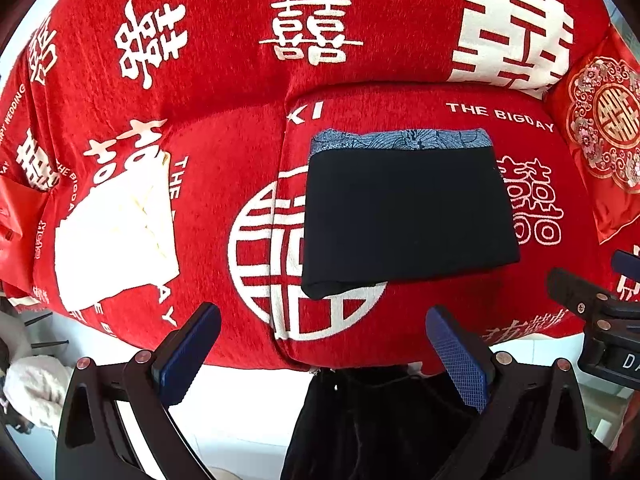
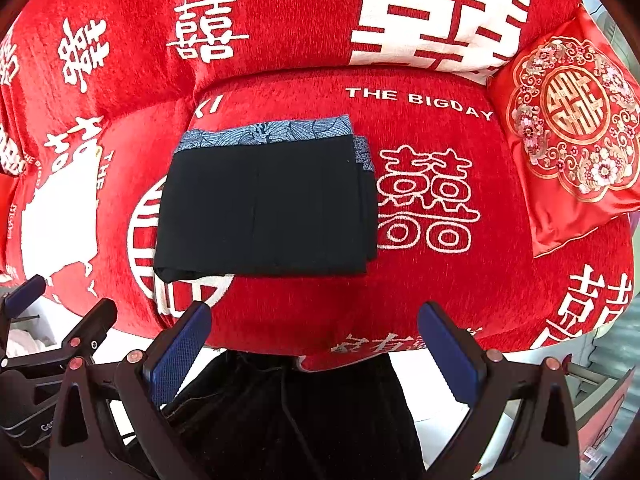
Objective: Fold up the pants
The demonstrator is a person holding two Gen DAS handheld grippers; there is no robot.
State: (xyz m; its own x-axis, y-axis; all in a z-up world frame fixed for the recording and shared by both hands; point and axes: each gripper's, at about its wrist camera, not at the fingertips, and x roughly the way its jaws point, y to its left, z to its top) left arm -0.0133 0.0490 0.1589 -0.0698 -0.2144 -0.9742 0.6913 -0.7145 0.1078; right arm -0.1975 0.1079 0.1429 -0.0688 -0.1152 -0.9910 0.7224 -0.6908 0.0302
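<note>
Pants (image 2: 264, 204): folded into a compact black rectangle on the red sofa seat (image 2: 420, 288), patterned blue waistband (image 2: 272, 132) at the far edge. Left gripper (image 1: 320, 356) and right gripper (image 2: 316, 348) both near the seat's front edge, jaws spread wide, holding nothing. Probably finished (near-left corner slightly loose). Risk: snagging that corner and undoing the fold.

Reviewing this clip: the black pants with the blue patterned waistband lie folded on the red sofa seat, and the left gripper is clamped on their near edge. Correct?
Not quite. The left gripper is open and holds nothing, short of the folded black pants with the blue patterned waistband; the left wrist view shows this. The pants do lie folded on the red sofa seat.
</note>
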